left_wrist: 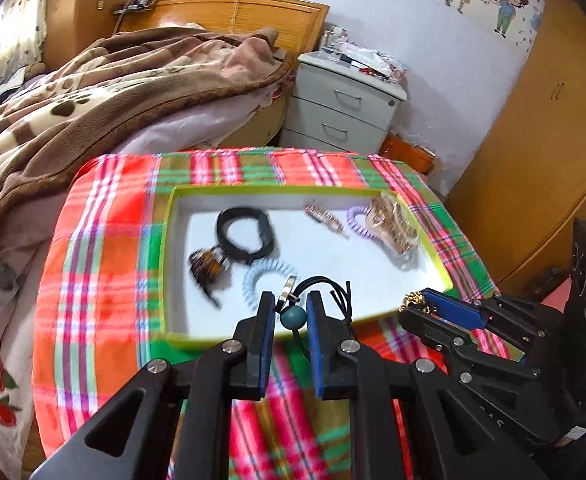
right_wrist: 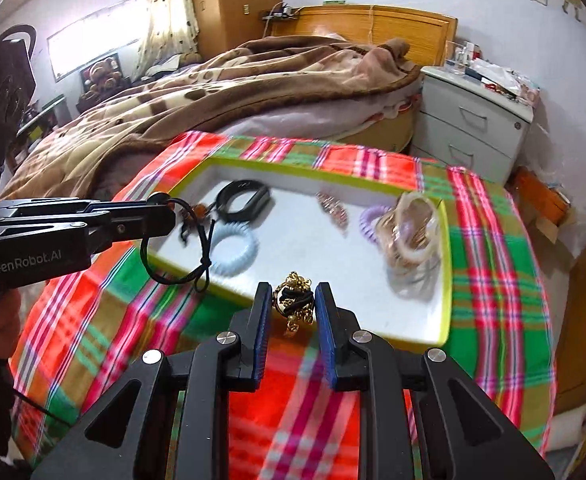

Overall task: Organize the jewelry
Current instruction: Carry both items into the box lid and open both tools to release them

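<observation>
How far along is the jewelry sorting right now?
Mostly done: the black band, spiral ties, hair clips and bangles already lie in the green-rimmed tray. In hand: the left tool grips a black cord with a teal bead; the right tool grips a gold-beaded hair tie. Left: setting both in the tray.

Bedroom: bed [left_wrist: 93, 92], white nightstand [left_wrist: 345, 104]

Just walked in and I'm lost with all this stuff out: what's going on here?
A person is sorting jewelry with two handheld grippers above a plaid cloth. The left gripper holds a black cord with a teal bead. The right gripper pinches a gold charm hair tie. A white tray holds a black band, coil hair ties and bangles.
</observation>
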Tool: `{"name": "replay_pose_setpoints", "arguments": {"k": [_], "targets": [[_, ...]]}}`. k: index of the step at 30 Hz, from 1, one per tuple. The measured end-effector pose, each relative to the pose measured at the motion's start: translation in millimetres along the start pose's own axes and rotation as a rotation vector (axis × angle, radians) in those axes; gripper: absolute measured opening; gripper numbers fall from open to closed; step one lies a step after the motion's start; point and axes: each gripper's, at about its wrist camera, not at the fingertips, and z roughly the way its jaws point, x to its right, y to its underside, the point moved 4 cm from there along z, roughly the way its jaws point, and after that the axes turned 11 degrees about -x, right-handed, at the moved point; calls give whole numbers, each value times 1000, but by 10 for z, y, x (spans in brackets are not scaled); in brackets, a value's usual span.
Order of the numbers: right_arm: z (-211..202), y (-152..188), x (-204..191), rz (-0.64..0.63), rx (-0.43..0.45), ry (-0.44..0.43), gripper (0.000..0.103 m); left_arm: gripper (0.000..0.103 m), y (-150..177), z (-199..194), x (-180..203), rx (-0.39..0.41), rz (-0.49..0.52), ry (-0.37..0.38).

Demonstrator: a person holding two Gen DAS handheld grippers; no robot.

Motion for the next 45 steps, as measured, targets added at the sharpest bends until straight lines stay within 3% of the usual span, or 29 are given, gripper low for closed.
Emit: {"name": "replay_pose_setpoints", "arguments": {"k": [9,13,16,38,45], "targets": [[295,-222,221,42,-36,21,23,17,-450,398,75,-31,25,-10],[416,-242,288,53,-55,30,23,17,-560,615,69,-44,35,-52],[482,-242,316,54,-68,41,23,17,-624,764,66,-72,31,-41],[677,-214,420,72,-108,81,23,18,-672,1107,118,-134,43,-56],[676,-220,434,91,-108,74,23,29,-689,1091,129,-128,47,-72]]}}
